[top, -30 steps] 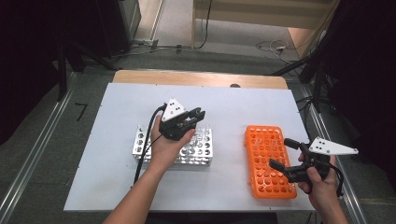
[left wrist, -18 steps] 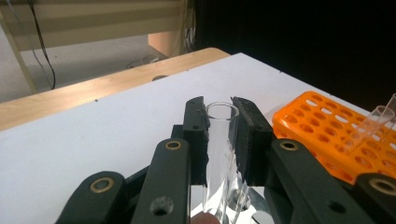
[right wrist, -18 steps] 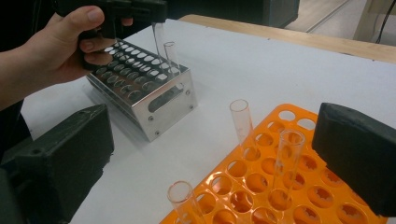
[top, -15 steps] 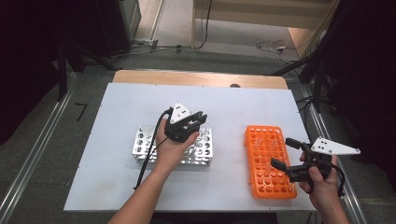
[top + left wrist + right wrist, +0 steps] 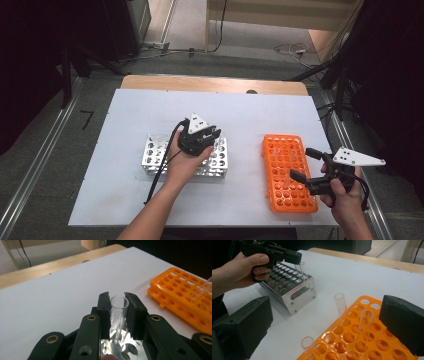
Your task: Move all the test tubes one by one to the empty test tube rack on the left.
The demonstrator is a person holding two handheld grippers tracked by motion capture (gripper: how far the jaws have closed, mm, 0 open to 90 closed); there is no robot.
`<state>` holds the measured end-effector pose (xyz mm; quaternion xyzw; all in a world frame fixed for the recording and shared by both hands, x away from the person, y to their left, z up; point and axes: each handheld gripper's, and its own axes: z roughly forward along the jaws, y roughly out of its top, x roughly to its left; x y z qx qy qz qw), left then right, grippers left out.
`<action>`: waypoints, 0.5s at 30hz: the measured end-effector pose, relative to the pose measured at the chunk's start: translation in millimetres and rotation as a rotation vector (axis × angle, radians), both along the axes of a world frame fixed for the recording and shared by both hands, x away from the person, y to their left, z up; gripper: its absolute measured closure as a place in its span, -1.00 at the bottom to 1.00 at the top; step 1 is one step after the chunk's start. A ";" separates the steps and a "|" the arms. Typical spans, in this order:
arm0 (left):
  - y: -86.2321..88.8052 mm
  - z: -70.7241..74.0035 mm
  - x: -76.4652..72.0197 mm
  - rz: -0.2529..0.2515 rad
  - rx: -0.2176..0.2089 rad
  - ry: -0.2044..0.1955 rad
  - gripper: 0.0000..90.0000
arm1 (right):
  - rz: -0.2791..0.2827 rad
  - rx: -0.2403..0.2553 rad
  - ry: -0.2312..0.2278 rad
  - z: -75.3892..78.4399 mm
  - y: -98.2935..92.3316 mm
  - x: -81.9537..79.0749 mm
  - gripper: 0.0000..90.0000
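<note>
My left gripper hovers over the silver metal rack, shut on a clear test tube. The tube stands upright between the jaws, its lower end just above the metal rack's holes. From the right gripper view, the left gripper holds the tube over the near corner of the metal rack. My right gripper stands open at the right edge of the orange rack, with nothing between its jaws. Three clear tubes, one of them, stand in the orange rack.
Both racks sit on a white tabletop with a wooden strip along its far edge. The left gripper's black cable trails toward the front edge. Dark equipment and floor cables lie beyond the table.
My left hand has shifted slightly to the right over the metal rack with the tube still in its jaws. The right hand has stayed put.
</note>
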<state>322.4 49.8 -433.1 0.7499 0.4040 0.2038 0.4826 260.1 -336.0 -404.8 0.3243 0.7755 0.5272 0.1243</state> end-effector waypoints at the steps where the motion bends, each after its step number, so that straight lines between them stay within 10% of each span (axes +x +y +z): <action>1: -0.2 -0.8 0.5 0.004 0.002 0.014 0.67 | 0.000 -0.001 0.002 -0.2 0.0 0.2 -1.00; 15: 4.0 1.7 0.0 0.022 -0.009 0.062 0.35 | -0.011 0.003 0.010 -1.9 -3.6 2.3 -1.00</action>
